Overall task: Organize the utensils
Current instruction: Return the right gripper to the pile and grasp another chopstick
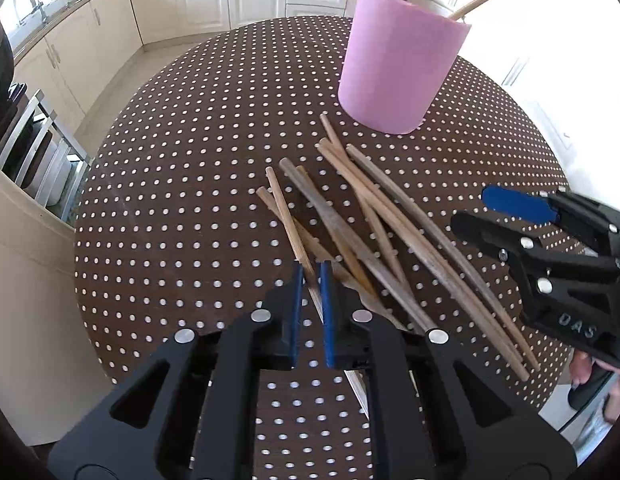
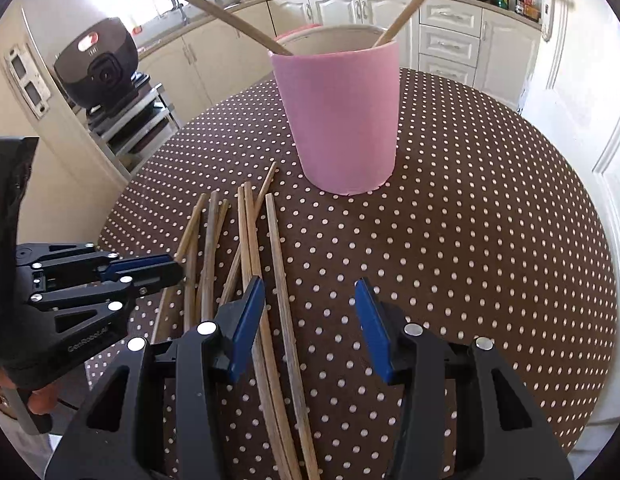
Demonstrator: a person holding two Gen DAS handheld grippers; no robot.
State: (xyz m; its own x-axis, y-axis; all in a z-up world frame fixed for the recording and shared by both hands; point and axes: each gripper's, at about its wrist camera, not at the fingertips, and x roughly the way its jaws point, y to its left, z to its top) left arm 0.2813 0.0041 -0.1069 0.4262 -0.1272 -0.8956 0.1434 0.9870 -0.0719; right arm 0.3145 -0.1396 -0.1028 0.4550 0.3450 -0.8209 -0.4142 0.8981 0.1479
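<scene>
Wooden chopsticks [image 1: 373, 232] lay beside pink cup [image 1: 401, 56] (two inside) | left gripper [image 1: 311, 276] clamped one chopstick | right gripper [image 2: 310, 300] jaws apart, empty

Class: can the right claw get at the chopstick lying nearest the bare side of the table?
Probably yes. The right claw stands open over that chopstick, nothing covers it, and the left claw is busy further along the pile.

Right gripper [image 2: 310, 300] jaws apart over chopsticks [image 2: 246, 248] on dotted table [image 2: 469, 240] — pink cup [image 2: 341, 120] behind held two sticks.
</scene>
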